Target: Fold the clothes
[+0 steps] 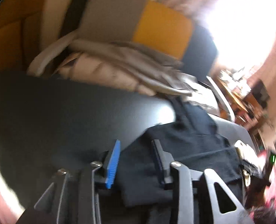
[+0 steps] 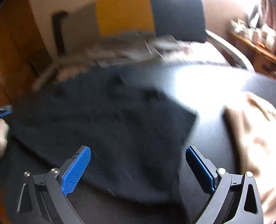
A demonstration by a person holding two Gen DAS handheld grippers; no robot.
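Note:
A dark navy garment lies spread on a dark round table. In the left wrist view the same garment runs between the blue-padded fingers of my left gripper, whose jaws stand partly apart with cloth between them. My right gripper is open wide above the garment's near edge, holding nothing. The left gripper shows at the far left of the right wrist view, at the garment's left edge. Both views are blurred.
A pile of light grey and beige clothes lies at the table's far side. A beige garment lies on the right. Behind stand a grey, yellow and navy cushion, a chair and a cluttered wooden shelf.

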